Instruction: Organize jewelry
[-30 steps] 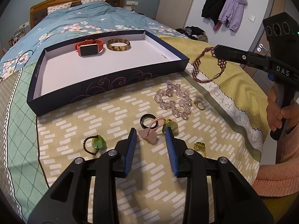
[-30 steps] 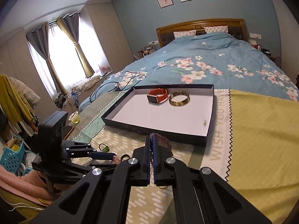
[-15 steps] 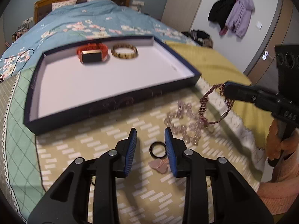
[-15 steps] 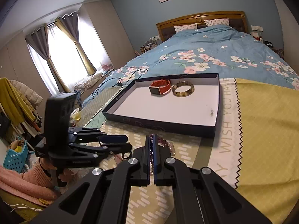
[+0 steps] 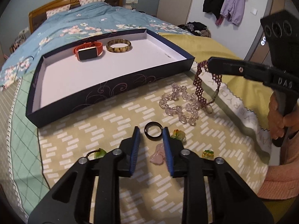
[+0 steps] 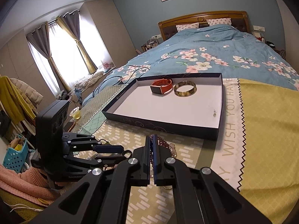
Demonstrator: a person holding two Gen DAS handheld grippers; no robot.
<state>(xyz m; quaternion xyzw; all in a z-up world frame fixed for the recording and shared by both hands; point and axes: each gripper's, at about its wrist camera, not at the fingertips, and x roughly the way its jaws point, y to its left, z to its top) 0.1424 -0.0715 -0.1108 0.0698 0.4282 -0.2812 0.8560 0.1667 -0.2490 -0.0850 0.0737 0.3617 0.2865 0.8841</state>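
A dark blue box lid (image 5: 112, 91) with a white floor lies on the bed and holds an orange watch (image 5: 87, 51) and a tortoiseshell bangle (image 5: 119, 45). My right gripper (image 5: 210, 64) is shut on a maroon beaded bracelet (image 5: 200, 85), which hangs just right of the lid's near corner. My left gripper (image 5: 151, 132) is open, low over the mat, with a black ring (image 5: 153, 130) between its fingertips. In the right wrist view the lid (image 6: 220, 110) lies ahead and the right gripper (image 6: 152, 137) shows the bracelet (image 6: 164, 142).
On the mat lie a clear bead bracelet (image 5: 179, 102), a pink stone pendant (image 5: 158, 154), a yellow-green charm (image 5: 178, 135), a green charm on a cord (image 5: 99, 153) and a small green-gold piece (image 5: 207, 153). A floral duvet (image 5: 74, 24) lies behind.
My right gripper has lifted the maroon bracelet toward the lid's corner. My left gripper has closed in on the black ring.
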